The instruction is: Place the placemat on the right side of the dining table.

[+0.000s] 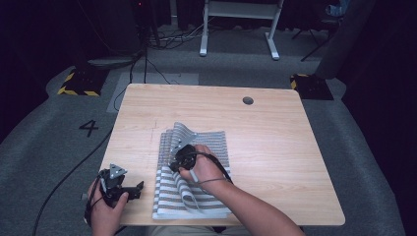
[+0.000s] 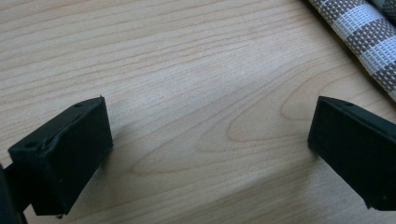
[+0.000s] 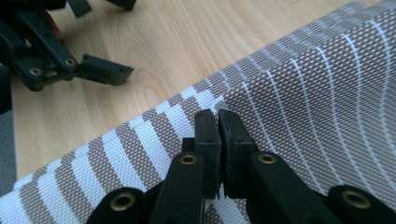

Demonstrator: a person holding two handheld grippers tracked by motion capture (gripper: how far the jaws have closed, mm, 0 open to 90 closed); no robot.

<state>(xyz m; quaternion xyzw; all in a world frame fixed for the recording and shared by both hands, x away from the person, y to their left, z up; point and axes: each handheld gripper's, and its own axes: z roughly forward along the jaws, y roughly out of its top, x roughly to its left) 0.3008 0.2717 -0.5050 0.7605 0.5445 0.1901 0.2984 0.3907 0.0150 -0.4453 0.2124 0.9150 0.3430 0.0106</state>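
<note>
A grey-and-white striped woven mat lies on the wooden table near its front edge, with more striped layers fanned out under it. My right gripper is over the mat's left part, shut on a raised fold of the mat. In the right gripper view its jaws meet with the fold's edge pinched between them. My left gripper rests at the table's front left corner, open, beside the mat. In the left gripper view its jaws stand wide over bare wood, with the mat's edge at the upper right.
A round cable hole sits in the table's far right part. Cables run across the grey floor at the left. Two black boxes with yellow stripes stand on the floor behind the table, and a white desk frame is farther back.
</note>
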